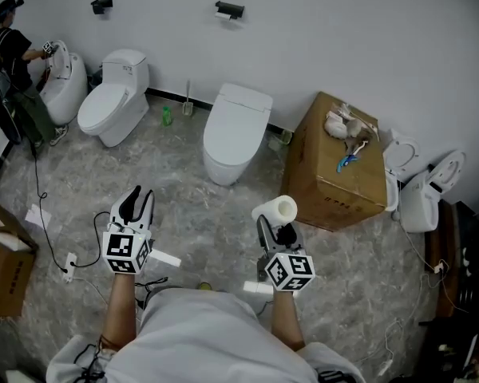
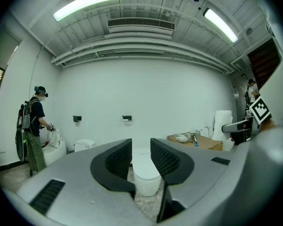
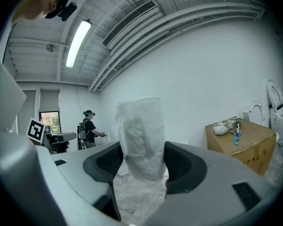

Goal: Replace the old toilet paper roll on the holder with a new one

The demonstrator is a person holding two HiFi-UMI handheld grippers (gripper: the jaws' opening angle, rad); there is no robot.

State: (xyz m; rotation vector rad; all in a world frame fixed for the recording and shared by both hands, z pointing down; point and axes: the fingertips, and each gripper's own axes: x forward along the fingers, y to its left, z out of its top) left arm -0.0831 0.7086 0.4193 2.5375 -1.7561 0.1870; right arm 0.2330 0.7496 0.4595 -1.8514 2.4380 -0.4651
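White toilet (image 1: 235,130) stands beneath the wall holder (image 1: 229,9); right gripper (image 1: 275,223) jaws clamp a toilet paper roll (image 1: 278,208), left gripper (image 1: 137,200) jaws gape empty.

The toilet (image 1: 235,130) stands against the wall (image 1: 319,30) below the holder (image 1: 229,9), with the cardboard box (image 1: 335,183) to its right.

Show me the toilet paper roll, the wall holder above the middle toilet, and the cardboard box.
toilet paper roll (image 1: 278,211), head view, middle of its white side
wall holder (image 1: 230,9), head view, its dark bar
cardboard box (image 1: 343,190), head view, its bare front face
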